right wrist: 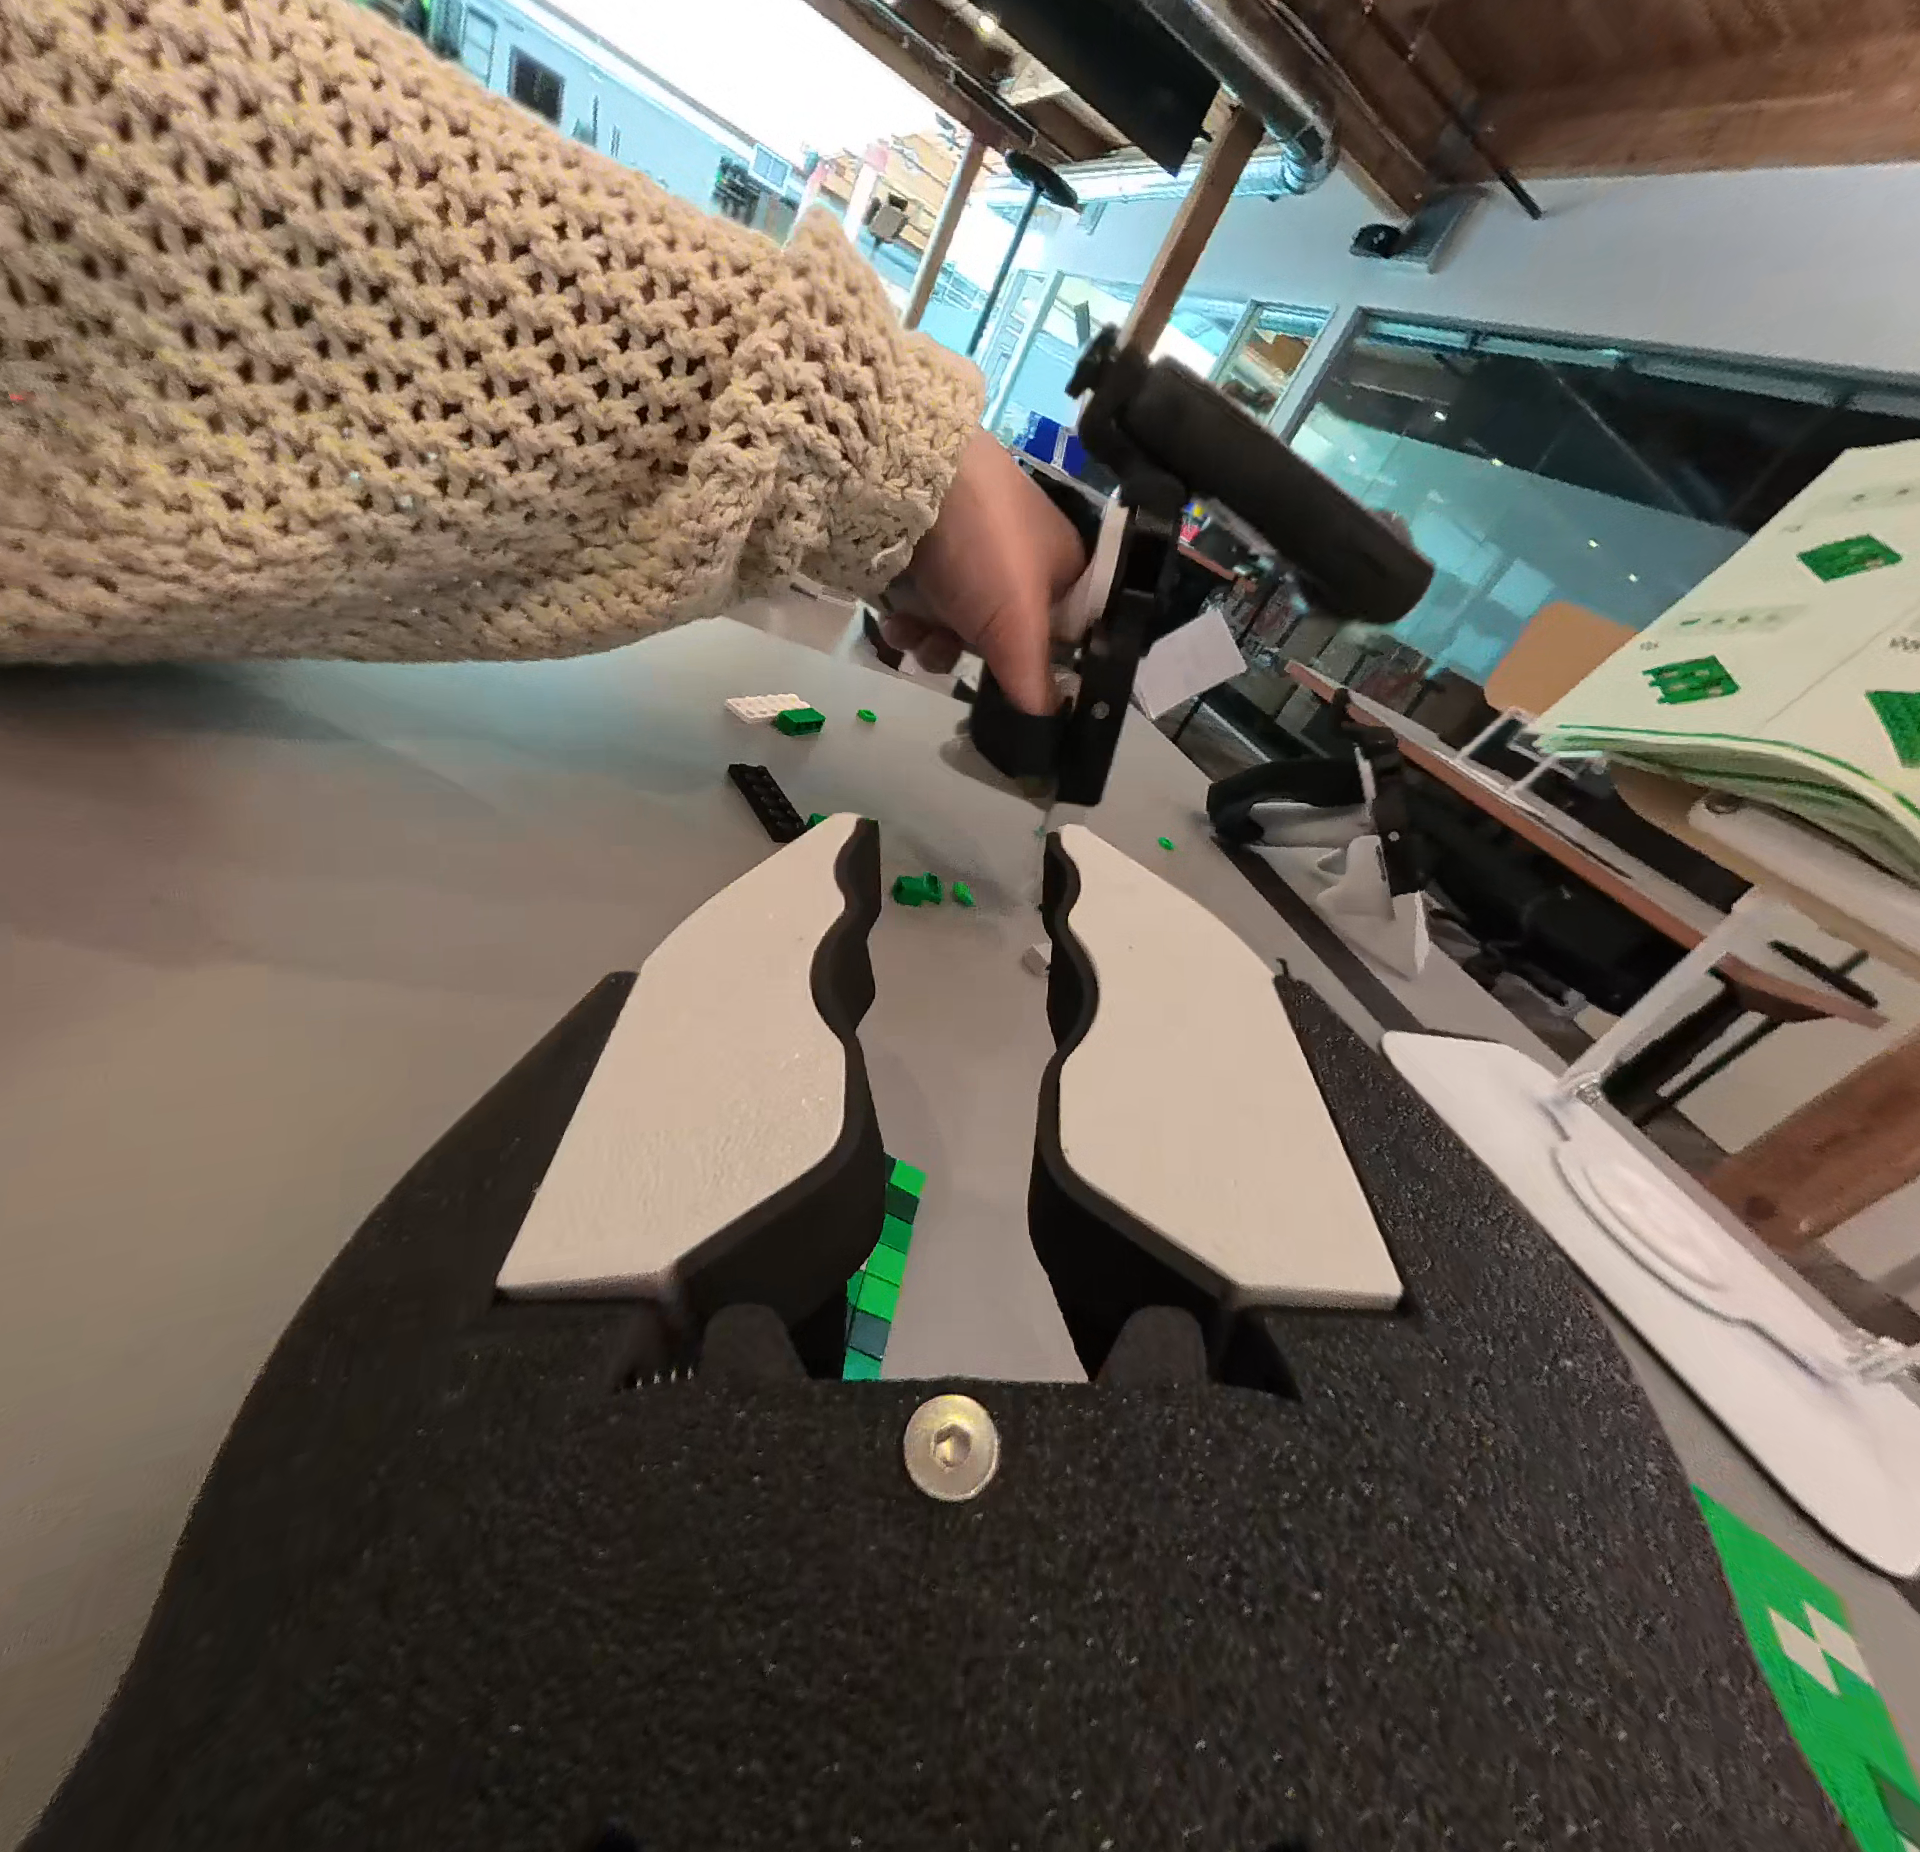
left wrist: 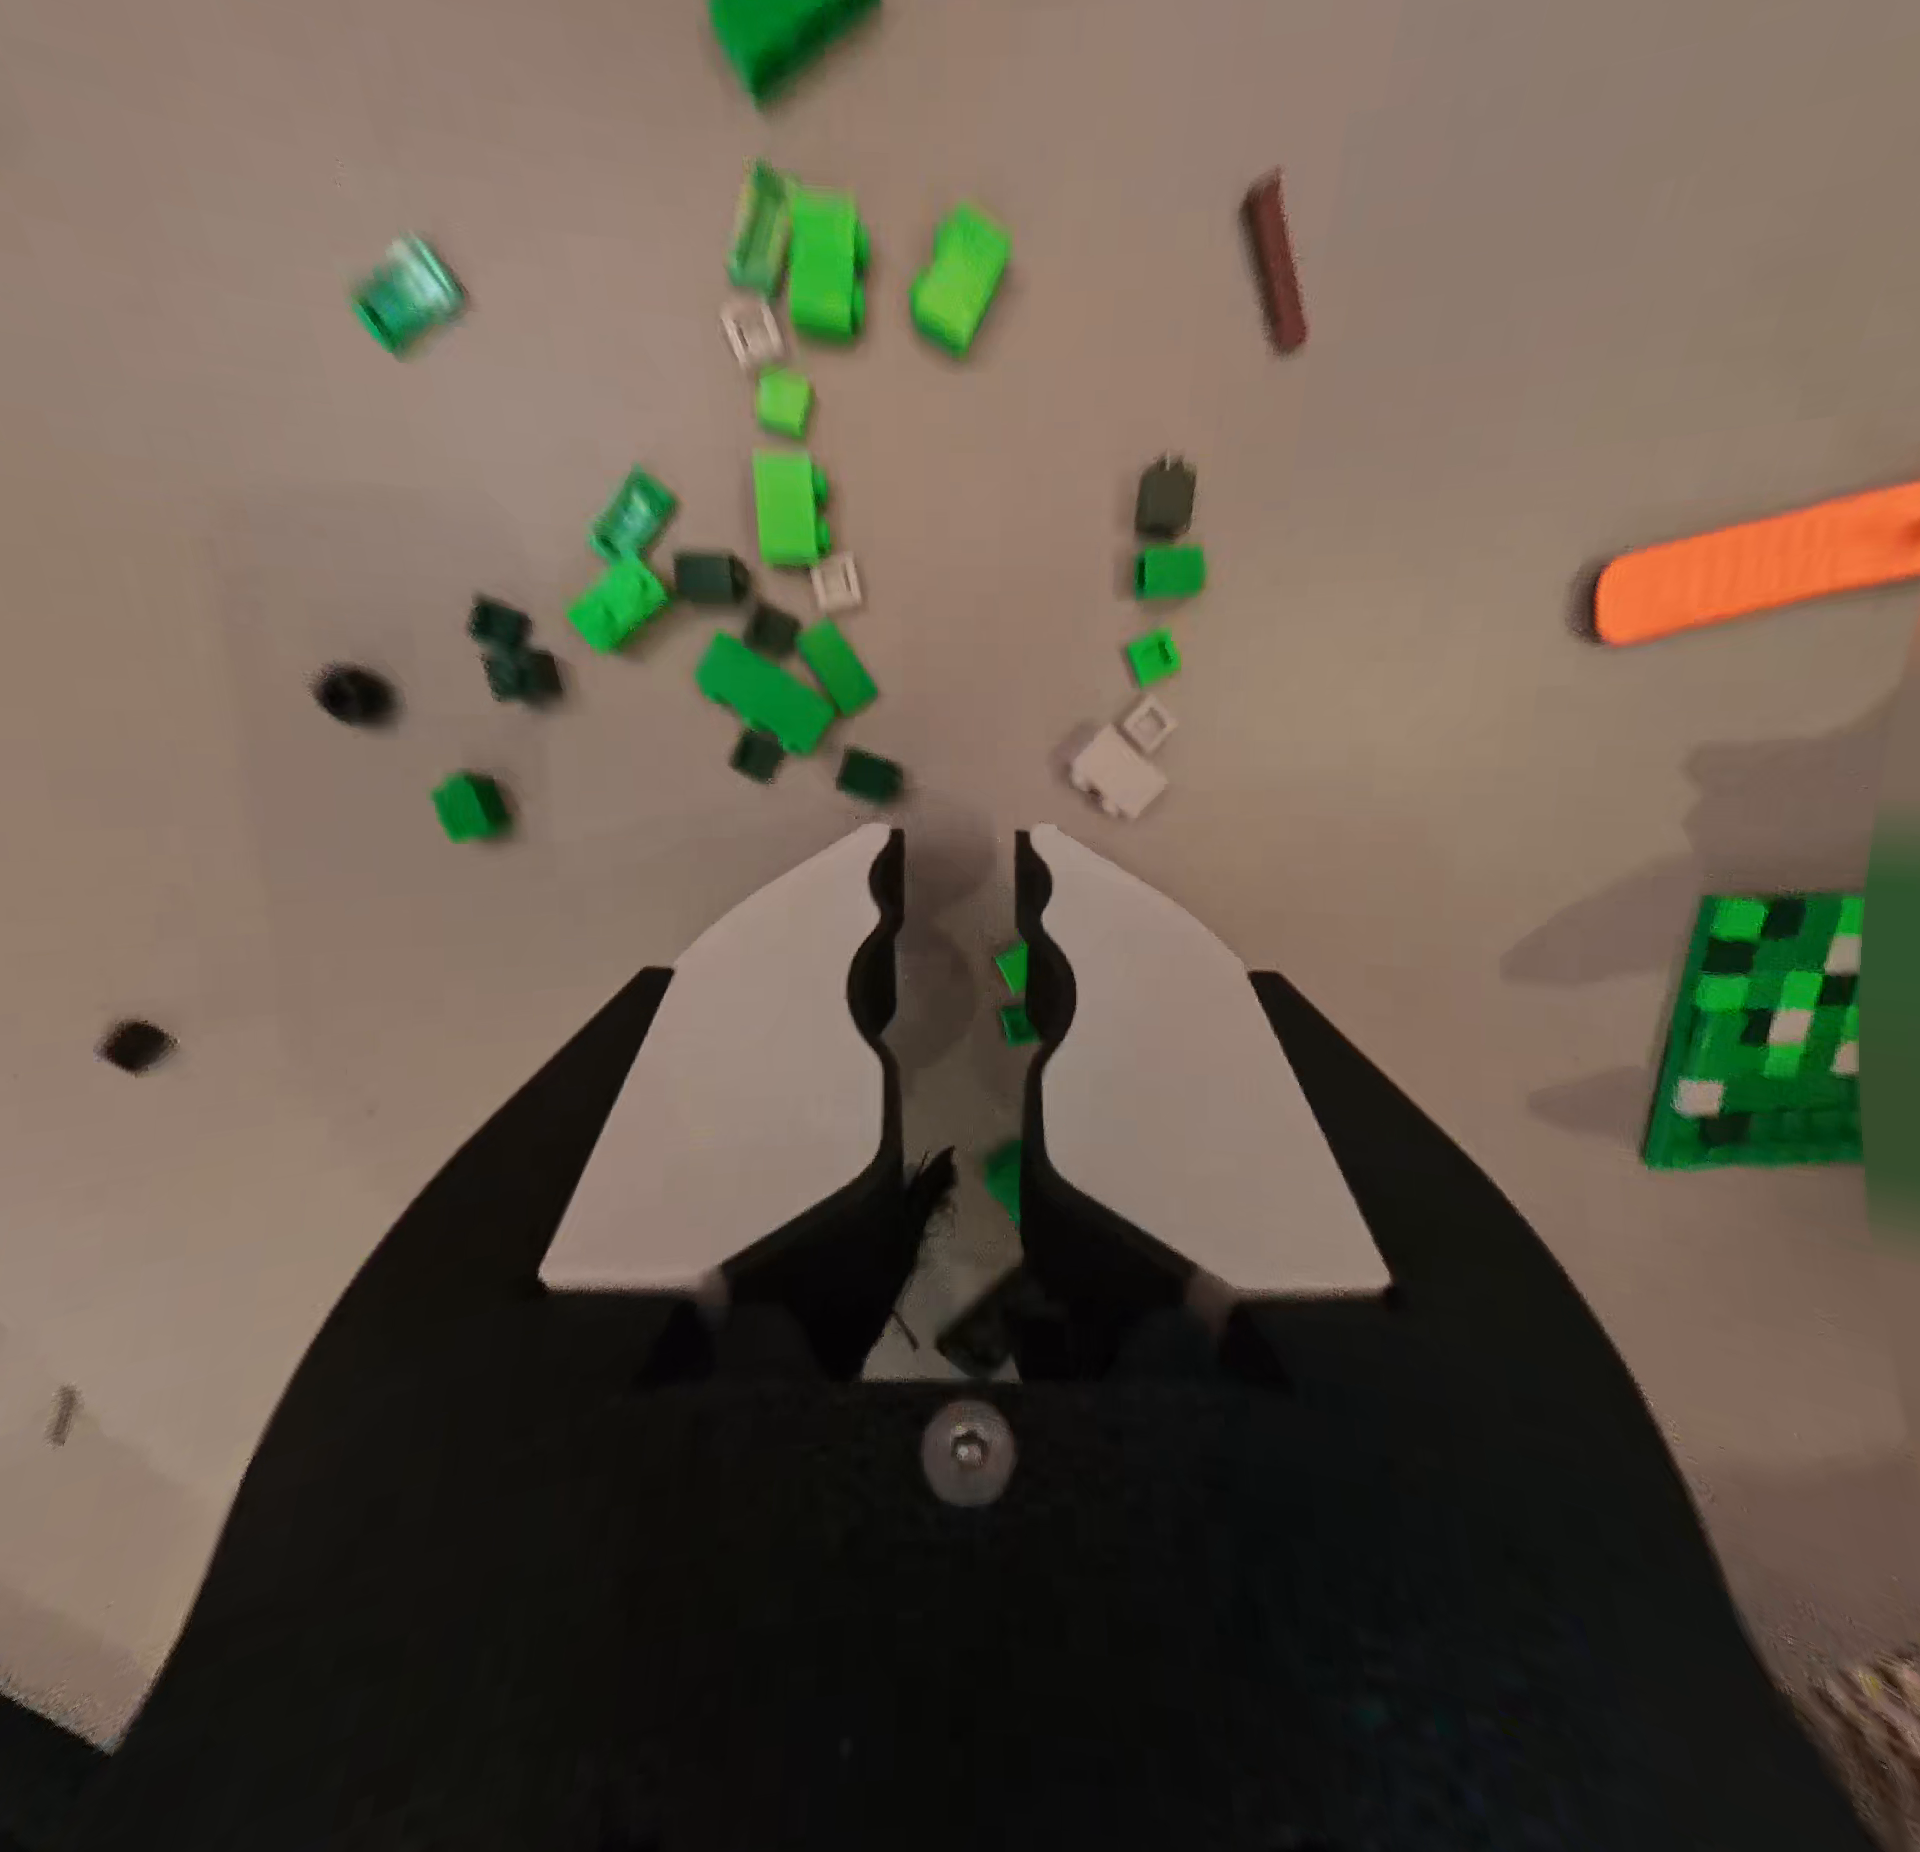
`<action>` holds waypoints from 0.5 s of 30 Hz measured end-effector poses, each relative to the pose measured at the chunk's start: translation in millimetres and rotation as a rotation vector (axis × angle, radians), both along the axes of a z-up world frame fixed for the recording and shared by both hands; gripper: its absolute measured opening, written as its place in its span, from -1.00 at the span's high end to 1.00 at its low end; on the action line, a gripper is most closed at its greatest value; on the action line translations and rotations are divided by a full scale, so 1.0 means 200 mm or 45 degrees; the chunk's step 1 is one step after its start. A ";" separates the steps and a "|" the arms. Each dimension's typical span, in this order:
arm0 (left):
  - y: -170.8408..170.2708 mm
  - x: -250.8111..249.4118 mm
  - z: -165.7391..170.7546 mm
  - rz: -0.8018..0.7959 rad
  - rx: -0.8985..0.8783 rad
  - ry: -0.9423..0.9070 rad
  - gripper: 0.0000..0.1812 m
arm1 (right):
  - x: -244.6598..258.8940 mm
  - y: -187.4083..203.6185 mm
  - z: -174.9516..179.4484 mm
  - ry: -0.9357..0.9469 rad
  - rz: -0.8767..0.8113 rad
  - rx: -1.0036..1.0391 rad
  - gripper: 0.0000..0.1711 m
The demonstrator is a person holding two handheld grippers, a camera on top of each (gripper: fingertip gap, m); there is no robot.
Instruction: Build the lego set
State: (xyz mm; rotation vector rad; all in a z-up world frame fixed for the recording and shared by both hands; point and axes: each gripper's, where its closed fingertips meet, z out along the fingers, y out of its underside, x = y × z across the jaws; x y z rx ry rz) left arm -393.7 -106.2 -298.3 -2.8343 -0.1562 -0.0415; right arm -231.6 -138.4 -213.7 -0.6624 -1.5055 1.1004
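From my remote seat I look first at what is nearest: my left gripper (left wrist: 959,836) points down at the grey table (left wrist: 1455,244), its 2 jaws parted by a narrow gap with nothing between them, so I judge it released and empty. My right gripper (right wrist: 961,836) lies low over the same table, also parted and holding nothing. Just under the right gripper, between its fingers, I see the edge of the green mosaic plate (right wrist: 883,1272); in the left wrist view the same plate (left wrist: 1756,1033) sits at the right, covered with light green, dark green and white tiles. This part looks already built, though I cannot tell if it is complete. Farther out, many loose bricks (left wrist: 790,493) are scattered ahead of the left gripper: bright green ones, dark green ones (left wrist: 514,649), a few white ones (left wrist: 1117,768), a brown bar (left wrist: 1274,259) and an orange separator tool (left wrist: 1756,576). In the right wrist view a hand (right wrist: 997,587) in a knitted sleeve (right wrist: 416,348) holds the left gripper above the pile, and an instruction booklet (right wrist: 1766,659) stands open at the right. I judge that much work is left, since so many pieces are not yet placed.
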 end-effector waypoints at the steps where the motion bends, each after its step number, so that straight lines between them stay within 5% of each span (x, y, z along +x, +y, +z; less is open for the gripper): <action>1: 0.04 -0.02 0.03 -0.018 0.049 0.043 0.78 | 0.00 0.01 0.00 -0.005 -0.002 -0.020 0.66; 8: 0.34 -0.14 0.12 -0.262 0.157 0.255 0.82 | -0.01 0.03 0.00 -0.030 0.002 -0.078 0.68; 15: 0.40 -0.21 -0.01 -0.004 0.016 -0.010 0.82 | -0.02 0.00 -0.02 -0.049 0.026 -0.035 0.69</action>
